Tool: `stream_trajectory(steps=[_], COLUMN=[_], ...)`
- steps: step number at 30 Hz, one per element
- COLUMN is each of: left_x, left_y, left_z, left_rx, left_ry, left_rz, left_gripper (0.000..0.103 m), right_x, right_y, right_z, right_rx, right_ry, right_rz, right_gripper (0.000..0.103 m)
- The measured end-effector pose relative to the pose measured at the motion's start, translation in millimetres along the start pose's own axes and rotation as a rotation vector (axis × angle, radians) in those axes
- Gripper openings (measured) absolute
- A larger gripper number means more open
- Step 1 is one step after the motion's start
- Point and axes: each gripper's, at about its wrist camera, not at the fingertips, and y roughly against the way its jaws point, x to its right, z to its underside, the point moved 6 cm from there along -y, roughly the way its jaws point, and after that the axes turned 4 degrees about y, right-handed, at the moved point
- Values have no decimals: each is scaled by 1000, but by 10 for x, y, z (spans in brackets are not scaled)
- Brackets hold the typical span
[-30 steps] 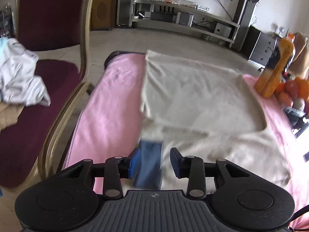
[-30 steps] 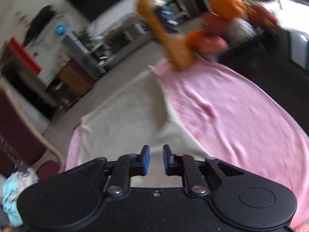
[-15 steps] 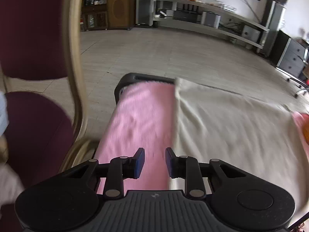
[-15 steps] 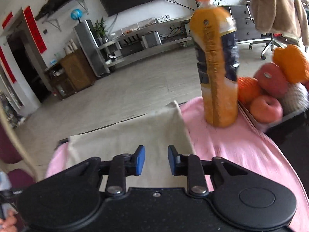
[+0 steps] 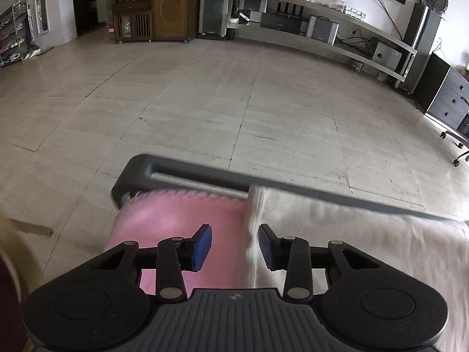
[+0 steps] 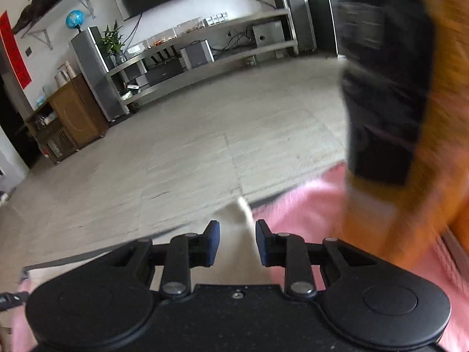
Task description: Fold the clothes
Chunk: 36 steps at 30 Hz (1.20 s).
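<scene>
A cream garment [image 5: 351, 234] lies flat on the pink-covered table [image 5: 176, 220] and reaches its far edge. My left gripper [image 5: 234, 234] hovers over the garment's far left edge. Its jaws are opening, and the cloth edge lies below them near the right pad, not pinched. In the right wrist view the garment's far right corner [image 6: 237, 261] lies under the gap of my right gripper [image 6: 237, 231]. Those blue pads stand apart and press on nothing.
A blurred orange bottle [image 6: 410, 117] with a dark label stands very close on the right of the right gripper. The table's dark far rim [image 5: 205, 170] drops to tiled floor. A wooden cabinet [image 5: 164, 8] and a media shelf [image 5: 322, 23] line the far wall.
Both grippers have swept forward over the garment to the table's far edge. The chair has left the left view and the bottle now looms beside the right gripper. The left jaws are narrower than a second ago.
</scene>
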Motion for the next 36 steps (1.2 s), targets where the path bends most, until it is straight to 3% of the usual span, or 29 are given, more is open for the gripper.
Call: stream_trajectory(steps=[5, 11, 12, 14, 16, 20, 28, 33, 36], left_x=[108, 301, 309, 312, 327, 380, 271, 138, 131], left_y=[-102, -147, -145, -86, 49, 522, 1757, 2298, 2513], left_z=[-7, 54, 52, 47, 24, -39, 162, 645, 1158], left_rx=[17, 58, 66, 93, 130, 206, 287, 271, 237], left_ry=[-22, -135, -143, -150, -160, -179, -172, -180, -233], left_rz=[21, -65, -77, -98, -110, -114, -76, -35, 15], left_gripper=[12, 3, 3, 2, 2, 2, 3, 3, 8], right_x=[7, 5, 0, -17, -58, -124, -119, 12, 49], right_y=[-183, -394, -421, -425, -300, 216, 1821, 2748, 3082], right_z=[-1, 53, 57, 72, 89, 28, -102, -15, 257], right_rx=[9, -20, -20, -5, 45, 135, 181, 185, 113], right_ry=[9, 28, 29, 38, 64, 55, 77, 76, 63], right_rz=[39, 40, 39, 36, 29, 0, -33, -38, -51], right_gripper=[27, 26, 24, 7, 5, 5, 0, 0, 0])
